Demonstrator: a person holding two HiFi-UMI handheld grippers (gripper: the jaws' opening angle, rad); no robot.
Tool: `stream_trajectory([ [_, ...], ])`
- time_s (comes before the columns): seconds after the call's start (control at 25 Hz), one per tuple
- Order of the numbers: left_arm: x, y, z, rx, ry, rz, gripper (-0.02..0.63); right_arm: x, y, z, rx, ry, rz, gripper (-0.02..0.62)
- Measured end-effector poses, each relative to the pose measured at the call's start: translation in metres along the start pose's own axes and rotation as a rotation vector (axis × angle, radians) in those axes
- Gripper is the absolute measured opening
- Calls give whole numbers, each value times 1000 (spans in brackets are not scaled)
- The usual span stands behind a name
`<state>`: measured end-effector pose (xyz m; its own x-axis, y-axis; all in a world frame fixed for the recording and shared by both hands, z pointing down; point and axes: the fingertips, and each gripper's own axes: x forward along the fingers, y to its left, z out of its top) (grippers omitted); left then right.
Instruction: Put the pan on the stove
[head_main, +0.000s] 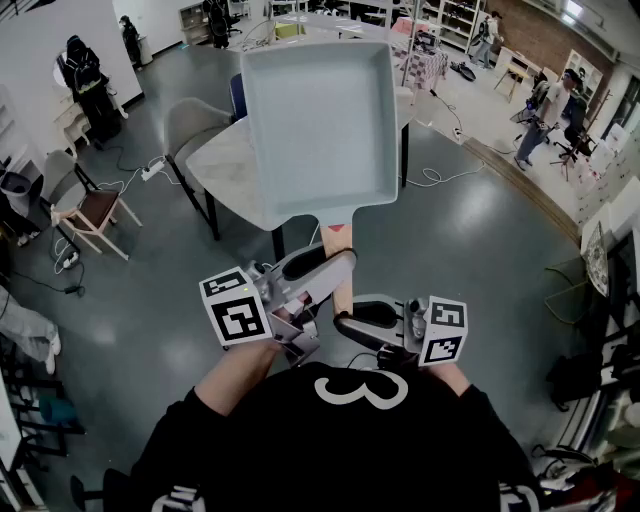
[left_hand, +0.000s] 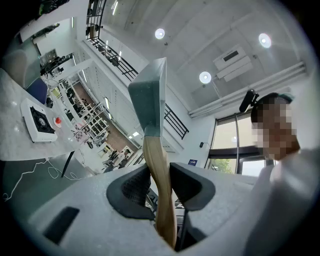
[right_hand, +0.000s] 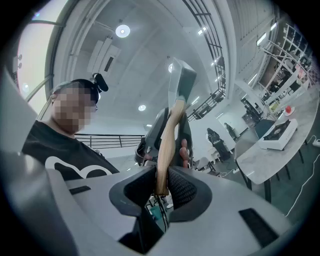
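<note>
Open hall, grey floor, marble table (head_main: 215, 165) at 12 o'clock. Pan (head_main: 320, 125) held in air, left gripper (head_main: 335, 268) and right gripper (head_main: 352, 320) both clamped on its wooden handle (head_main: 342, 292). Stove (left_hand: 40, 122) on table, well apart. Risk: pan's weight could twist handle between pads.

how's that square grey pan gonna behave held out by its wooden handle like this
Probably front-heavy: the square grey pan sits far beyond the thin wooden handle, so it may droop or twist. It looks rigid, with no sag showing. The smooth handle could slip, though the left claw and right claw both clamp it.
</note>
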<state>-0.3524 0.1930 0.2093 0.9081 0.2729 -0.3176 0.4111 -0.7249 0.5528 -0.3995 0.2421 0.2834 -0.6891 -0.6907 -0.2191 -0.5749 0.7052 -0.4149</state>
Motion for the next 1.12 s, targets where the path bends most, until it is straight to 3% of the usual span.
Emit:
stream_trajectory([
  [0.68, -4, 3, -3, -20, 5, -23, 126, 3, -2, -6, 7, 17, -31, 78],
  [1.12, 18, 26, -2, -28, -2, 1, 127, -9, -24, 6, -8, 40, 18, 80],
])
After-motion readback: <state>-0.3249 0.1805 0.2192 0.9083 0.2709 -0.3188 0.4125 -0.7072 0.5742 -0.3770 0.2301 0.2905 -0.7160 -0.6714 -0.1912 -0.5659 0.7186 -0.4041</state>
